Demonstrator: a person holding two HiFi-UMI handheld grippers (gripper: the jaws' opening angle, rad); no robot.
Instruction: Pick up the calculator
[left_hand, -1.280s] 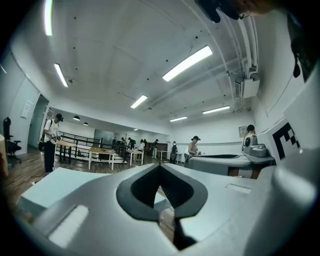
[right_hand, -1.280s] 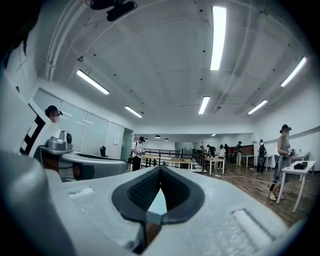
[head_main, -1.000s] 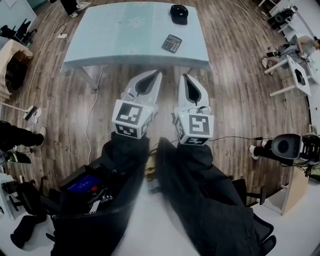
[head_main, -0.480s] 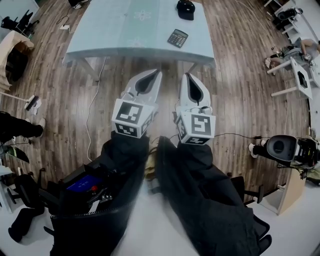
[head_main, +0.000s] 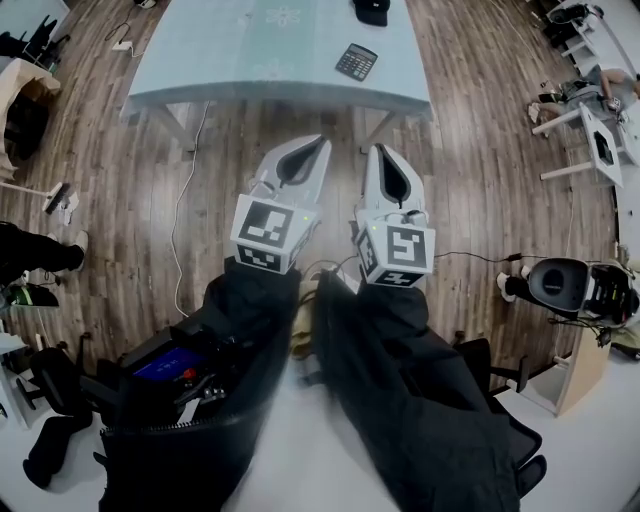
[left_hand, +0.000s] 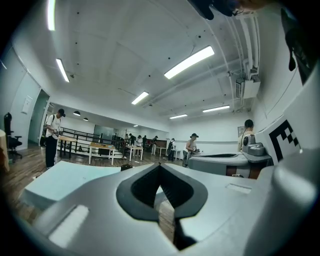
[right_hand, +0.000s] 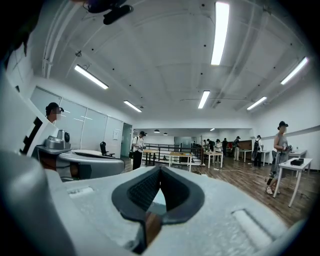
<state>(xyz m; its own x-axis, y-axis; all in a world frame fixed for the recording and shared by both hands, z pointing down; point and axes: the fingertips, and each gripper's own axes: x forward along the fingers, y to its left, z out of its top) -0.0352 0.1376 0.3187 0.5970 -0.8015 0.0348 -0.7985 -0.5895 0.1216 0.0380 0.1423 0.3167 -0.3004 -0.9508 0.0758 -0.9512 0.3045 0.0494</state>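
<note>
Calculator (head_main: 357, 62) lies flat on the pale blue table (head_main: 220, 50), toward its near right corner, with a black cap (head_main: 372, 10) just beyond. Left gripper (head_main: 322, 142) and right gripper (head_main: 372, 150) sit side by side over the wood floor (head_main: 480, 150), well short of the table. Both have jaws closed tip to tip, with nothing held.

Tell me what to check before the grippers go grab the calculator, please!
1. The calculator is in sight on the light-blue table: ok.
2. Nothing lies on the calculator; the black cap sits apart, farther back: ok.
3. The left gripper is empty: ok, jaws shut on nothing.
4. The right gripper is empty: ok, jaws shut on nothing.
5. Jaws open for a grab: not ok, both pairs shut.
6. Grippers at the calculator: not ok, both are over the wooden floor, short of the table.
</note>
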